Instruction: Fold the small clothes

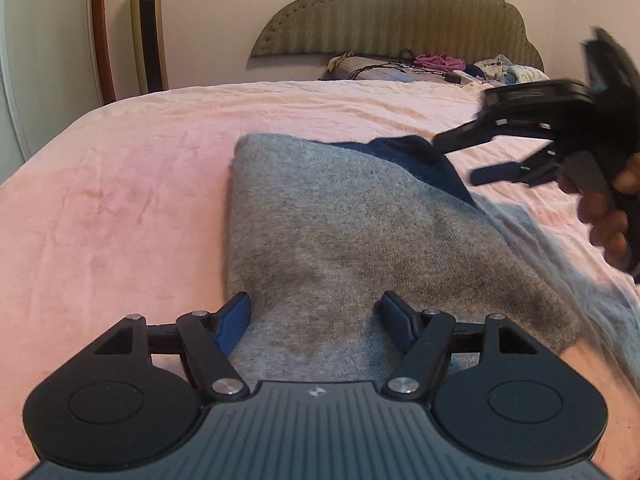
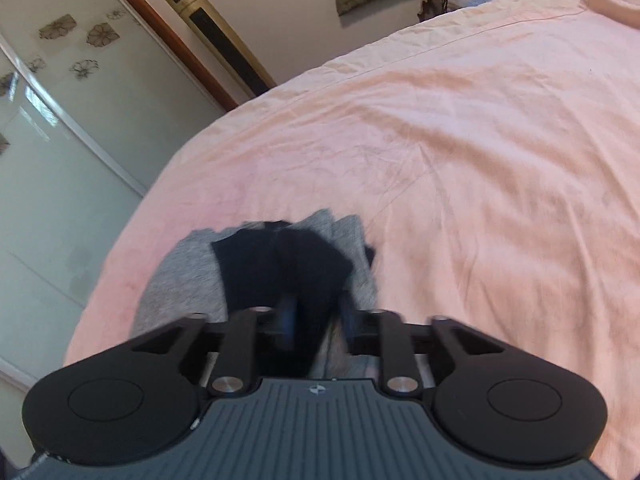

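Grey garment (image 1: 360,240) lies under both grippers' parted jaws, touching neither

The grey knit garment (image 1: 352,240) I am folding lies flat on the pink bedsheet (image 1: 120,200), folded into a rough rectangle with a straight left edge. A dark navy part (image 1: 424,160) shows at its far right corner, lying over the grey.
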{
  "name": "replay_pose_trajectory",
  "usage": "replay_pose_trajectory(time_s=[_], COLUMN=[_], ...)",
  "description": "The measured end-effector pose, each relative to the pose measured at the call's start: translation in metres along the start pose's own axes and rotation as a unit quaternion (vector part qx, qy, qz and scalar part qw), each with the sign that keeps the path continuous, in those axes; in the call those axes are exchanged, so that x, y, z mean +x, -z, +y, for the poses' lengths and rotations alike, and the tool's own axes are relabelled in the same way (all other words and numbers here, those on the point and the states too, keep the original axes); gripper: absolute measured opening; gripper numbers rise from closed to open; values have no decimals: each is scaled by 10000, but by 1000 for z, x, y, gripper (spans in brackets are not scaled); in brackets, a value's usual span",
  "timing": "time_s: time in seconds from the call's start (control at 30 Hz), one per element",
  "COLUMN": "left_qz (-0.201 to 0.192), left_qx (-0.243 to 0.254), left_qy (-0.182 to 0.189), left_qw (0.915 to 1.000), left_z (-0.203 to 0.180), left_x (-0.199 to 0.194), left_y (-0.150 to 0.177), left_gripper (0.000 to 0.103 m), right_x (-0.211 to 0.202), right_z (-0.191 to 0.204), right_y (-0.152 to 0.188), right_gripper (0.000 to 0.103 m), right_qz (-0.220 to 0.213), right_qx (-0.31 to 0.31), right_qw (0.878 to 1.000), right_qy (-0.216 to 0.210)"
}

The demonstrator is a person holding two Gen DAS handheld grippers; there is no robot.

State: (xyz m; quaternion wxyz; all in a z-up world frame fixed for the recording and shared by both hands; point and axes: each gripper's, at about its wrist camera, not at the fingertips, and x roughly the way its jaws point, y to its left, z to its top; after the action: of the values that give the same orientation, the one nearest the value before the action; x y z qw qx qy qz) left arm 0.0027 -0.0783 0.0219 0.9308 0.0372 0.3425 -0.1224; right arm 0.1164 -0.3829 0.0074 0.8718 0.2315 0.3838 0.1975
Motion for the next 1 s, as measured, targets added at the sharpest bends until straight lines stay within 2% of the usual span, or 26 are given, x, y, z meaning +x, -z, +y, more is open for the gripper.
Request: replay_pose_trajectory(time_s=[0.07, 0.17, 0.3, 0.37, 0.4, 0.43, 0.47, 0.5, 0.53, 0.6, 0.67, 0.73, 0.77, 0.83, 0.87, 0.9, 0.97, 1.0], left_qz=[-171, -201, 509, 672, 681, 711, 696, 674, 679, 581, 484, 544, 512, 455, 436, 430, 517, 613], left_qx=[-164, -641, -1207, -1370, -1393, -1408, -1458, -1473, -1472, -1399, -1280, -1181, -1169, -1290, -1339, -1402, -1668, -1821], left_qy=[72, 271, 618, 840, 890, 977, 1050, 1025, 1004, 999, 1034, 976, 968, 1134, 1234, 1307, 1516, 1683], left_qw=[9997, 9974, 9895, 9847, 9839, 9826, 9813, 9815, 9817, 9834, 9852, 9867, 9871, 9841, 9823, 9805, 9729, 9668], left_z=[11, 33, 51, 52, 51, 51, 50, 49, 48, 45, 47, 51, 54, 62, 65, 68, 73, 74], left_x=[-11, -7, 38, 52, 55, 54, 51, 47, 41, 23, 13, 16, 15, 5, -1, -5, -9, -8], left_y=[-4, -17, -34, -37, -38, -40, -41, -42, -42, -38, -28, -16, -10, -2, 2, 6, 14, 18], left_gripper=[71, 75, 75, 75, 59, 48, 34, 26, 23, 15, 16, 21, 25, 31, 39, 55, 74, 74], right_x=[-25, -41, -14, -3, 1, 4, 6, 9, 6, -6, -26, -39, -41, -44, -48, -55, -68, -71], right_z=[3, -1, 2, 10, 14, 17, 18, 16, 13, 17, 13, 4, -1, -10, -13, -16, -19, -20], right_y=[9, 21, 31, 36, 37, 37, 36, 33, 31, 32, 35, 37, 39, 45, 49, 54, 67, 74], right_gripper=[90, 90, 90, 92, 89, 84, 61, 23, 24, 22, 21, 20, 22, 36, 56, 77, 84, 84], right_qz=[-289, -178, 233, 196, 174, 197, 227, 393, 446, 385, 231, 81, 30, 202, 360, 403, 365, 463], right_qx=[-100, -163, -366, -604, -722, -770, -785, -663, -505, -621, -496, -390, -367, -166, -10, 121, 300, 442], right_qw=[9995, 9997, 9986, 9976, 9968, 9965, 9964, 9970, 9977, 9972, 9976, 9983, 9987, 9993, 9989, 9982, 9961, 9939], right_qy=[-48, -34, 292, 275, 288, 270, 245, 75, -78, -182, -427, -431, -353, -250, -304, -419, -749, -902])
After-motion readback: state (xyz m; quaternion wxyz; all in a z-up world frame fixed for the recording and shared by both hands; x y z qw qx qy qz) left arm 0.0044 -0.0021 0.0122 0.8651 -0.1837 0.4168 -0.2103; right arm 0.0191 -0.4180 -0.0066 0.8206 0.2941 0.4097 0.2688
